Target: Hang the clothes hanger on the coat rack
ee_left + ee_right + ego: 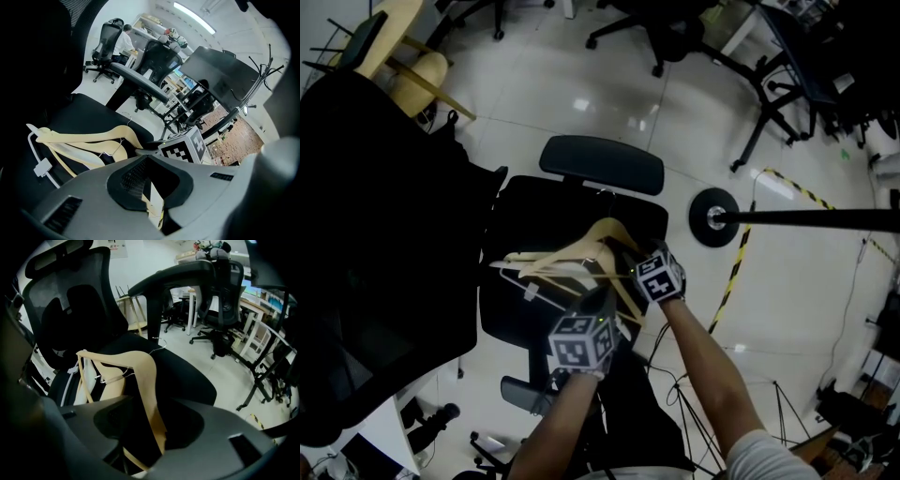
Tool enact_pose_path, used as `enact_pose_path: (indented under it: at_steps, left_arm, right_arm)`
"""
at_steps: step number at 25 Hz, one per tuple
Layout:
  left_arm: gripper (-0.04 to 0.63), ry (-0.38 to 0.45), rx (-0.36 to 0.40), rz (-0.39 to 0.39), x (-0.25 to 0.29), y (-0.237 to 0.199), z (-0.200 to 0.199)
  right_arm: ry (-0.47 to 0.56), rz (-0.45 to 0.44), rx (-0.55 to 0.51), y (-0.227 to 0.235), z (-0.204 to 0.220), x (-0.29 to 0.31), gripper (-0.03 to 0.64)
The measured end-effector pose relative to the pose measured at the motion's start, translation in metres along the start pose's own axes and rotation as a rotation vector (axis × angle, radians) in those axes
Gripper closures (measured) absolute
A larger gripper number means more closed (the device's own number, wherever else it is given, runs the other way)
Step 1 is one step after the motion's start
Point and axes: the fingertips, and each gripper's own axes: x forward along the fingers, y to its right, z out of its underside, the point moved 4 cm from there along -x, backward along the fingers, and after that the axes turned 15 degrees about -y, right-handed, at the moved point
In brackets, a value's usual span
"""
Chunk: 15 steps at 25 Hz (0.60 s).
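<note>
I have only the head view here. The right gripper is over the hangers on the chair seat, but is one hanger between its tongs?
Observer: Yes. In the right gripper view, one arm of a wooden hanger passes between the tongs of the right gripper. They stand apart and do not press it.
Operator: Of the coat rack I see only the foot and the pole. Are its hooks free?
Observer: The left gripper view shows the top of the coat rack. The hooks that show there look bare.
Operator: Is somebody near?
Observer: Only far off. A person sits at a desk behind the chairs.
</note>
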Motion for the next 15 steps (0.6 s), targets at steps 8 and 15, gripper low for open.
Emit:
enact_pose_path:
  at_steps: [8, 15]
  left_arm:
    - [0.606, -0.013, -0.011, 0.002, 0.003, 0.002, -0.001]
    - [0.606, -0.009, 0.003, 0.002, -0.009, 0.003, -0.007]
  right_arm:
    - [-0.045, 0.102, -0.173, 0.005, -0.002, 0.004, 0.472]
    - [-0.059, 0.144, -0.234, 0.005, -0.007, -0.004, 0.508]
